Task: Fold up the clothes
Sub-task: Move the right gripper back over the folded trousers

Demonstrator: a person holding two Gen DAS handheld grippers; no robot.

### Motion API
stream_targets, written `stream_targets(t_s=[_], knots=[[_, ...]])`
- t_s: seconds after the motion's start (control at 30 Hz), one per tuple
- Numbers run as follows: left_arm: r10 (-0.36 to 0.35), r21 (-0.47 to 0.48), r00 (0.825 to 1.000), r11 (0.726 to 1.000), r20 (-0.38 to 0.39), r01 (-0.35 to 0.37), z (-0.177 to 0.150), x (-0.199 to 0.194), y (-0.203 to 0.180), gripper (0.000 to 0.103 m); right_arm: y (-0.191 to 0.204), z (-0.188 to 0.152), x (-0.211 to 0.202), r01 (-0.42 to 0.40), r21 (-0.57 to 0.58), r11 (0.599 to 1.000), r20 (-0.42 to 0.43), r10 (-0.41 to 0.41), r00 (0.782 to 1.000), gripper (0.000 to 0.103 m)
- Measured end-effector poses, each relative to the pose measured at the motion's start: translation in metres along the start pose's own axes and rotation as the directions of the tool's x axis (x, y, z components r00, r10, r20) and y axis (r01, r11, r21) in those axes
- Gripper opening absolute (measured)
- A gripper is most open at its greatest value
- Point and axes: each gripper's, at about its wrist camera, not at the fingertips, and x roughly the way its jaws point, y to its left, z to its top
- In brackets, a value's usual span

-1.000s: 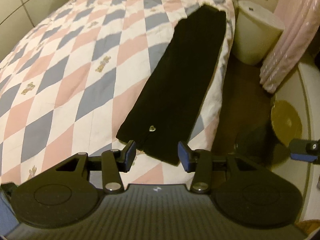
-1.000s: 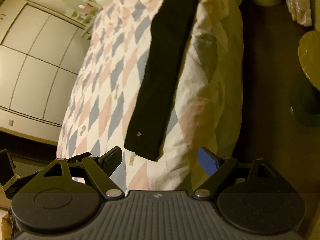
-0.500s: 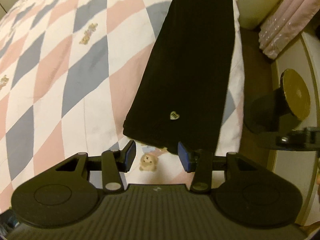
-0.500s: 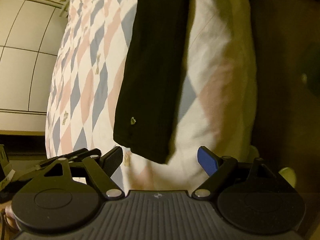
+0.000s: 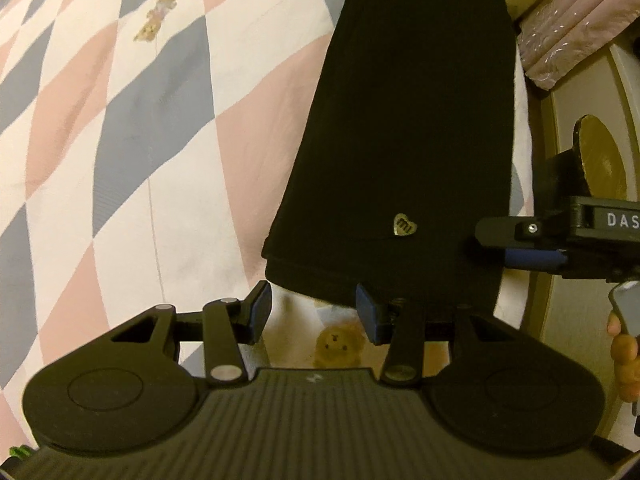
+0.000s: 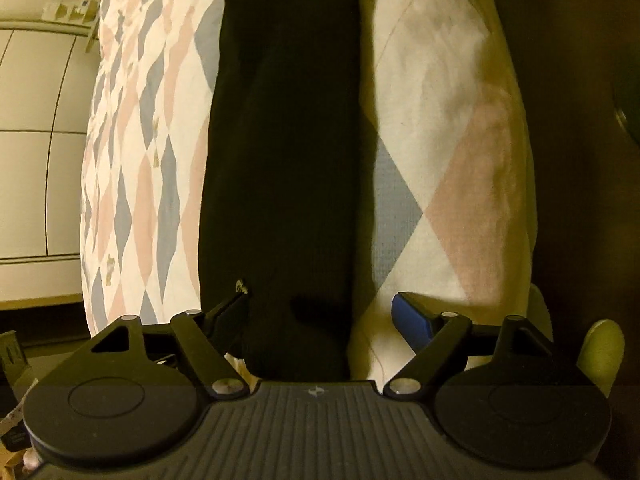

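Here I had the black garment [image 5: 404,128] lying long and narrow along the right side of the quilt [image 5: 132,120], its near hem toward me. My left gripper [image 5: 312,308] sat spread at that hem, holding nothing. My right gripper [image 6: 320,312] was spread wide too, the hem's right corner between its fingers, ungripped. A small heart charm [image 5: 405,225] showed near the hem.
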Motion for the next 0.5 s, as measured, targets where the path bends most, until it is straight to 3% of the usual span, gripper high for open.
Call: stream_targets(t_s=[0.33,0.43,0.5], knots=[[-0.103,-0.116,0.995,0.988,-0.004,0.102,0.008,0.022,0.034,0.045,-0.003,0.003,0.012,0.015,0.018,1.000,-0.008,-0.014,1.000,0.082],[-0.168,-0.220,0.985,0.961,0.027,0.170,0.000,0.014,0.053,0.045,-0.004,0.007,0.011,0.016,0.031,0.999,-0.007,-0.015,1.000,0.082],[-0.212,-0.305,0.976,0.927,0.055,0.219,-0.008,0.010,0.069,0.045,-0.003,0.007,0.012,0.021,0.032,0.999,-0.005,-0.020,1.000,0.082]])
